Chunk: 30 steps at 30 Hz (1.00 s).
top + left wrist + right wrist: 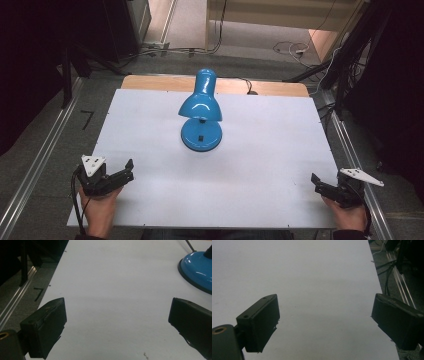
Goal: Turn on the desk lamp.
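A glossy blue desk lamp [201,112] stands on its round base near the middle back of the white table top [260,160], its shade bent down over the base. The edge of that base [198,270] shows at the upper right of the left gripper view. My left gripper [127,170] rests at the table's front left corner, open, with bare table between its jaws [117,322]. My right gripper [316,182] sits at the front right corner, also open and holding nothing [325,320]. Both are well short of the lamp.
The white sheet covers a wooden table whose far edge [150,82] shows behind it. A black lamp cord [247,85] runs off the back. Metal rails [37,165] flank the table on the floor, with cables [345,75] at the right.
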Tool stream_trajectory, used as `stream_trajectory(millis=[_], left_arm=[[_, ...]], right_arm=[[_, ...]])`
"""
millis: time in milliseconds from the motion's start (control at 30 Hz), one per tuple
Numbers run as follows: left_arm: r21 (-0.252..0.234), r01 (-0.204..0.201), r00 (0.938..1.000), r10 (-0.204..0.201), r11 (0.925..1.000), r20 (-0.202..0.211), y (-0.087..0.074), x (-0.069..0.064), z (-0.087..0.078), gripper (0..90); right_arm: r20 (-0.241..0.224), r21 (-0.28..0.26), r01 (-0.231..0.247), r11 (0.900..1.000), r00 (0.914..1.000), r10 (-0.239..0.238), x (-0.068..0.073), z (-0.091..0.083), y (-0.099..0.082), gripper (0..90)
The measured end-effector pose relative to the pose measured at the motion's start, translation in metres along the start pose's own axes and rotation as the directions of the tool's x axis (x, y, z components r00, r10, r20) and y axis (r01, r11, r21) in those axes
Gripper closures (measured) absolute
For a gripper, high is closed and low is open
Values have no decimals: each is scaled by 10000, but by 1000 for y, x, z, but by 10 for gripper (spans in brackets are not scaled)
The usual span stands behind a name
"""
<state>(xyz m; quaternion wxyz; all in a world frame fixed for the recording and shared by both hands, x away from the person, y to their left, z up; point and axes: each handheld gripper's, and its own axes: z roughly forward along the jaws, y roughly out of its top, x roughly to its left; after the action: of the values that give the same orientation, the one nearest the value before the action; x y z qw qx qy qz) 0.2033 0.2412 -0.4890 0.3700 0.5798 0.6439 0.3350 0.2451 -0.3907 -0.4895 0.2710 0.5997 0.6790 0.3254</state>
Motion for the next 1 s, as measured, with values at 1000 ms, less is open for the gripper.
stream_trajectory(millis=[1000], left_arm=[[89, 252, 9934, -260, 9996, 1113, 4, -27, 0, 34]], right_arm=[[-110, -357, 195, 9992, 9997, -199, 4, -3, 3, 66]])
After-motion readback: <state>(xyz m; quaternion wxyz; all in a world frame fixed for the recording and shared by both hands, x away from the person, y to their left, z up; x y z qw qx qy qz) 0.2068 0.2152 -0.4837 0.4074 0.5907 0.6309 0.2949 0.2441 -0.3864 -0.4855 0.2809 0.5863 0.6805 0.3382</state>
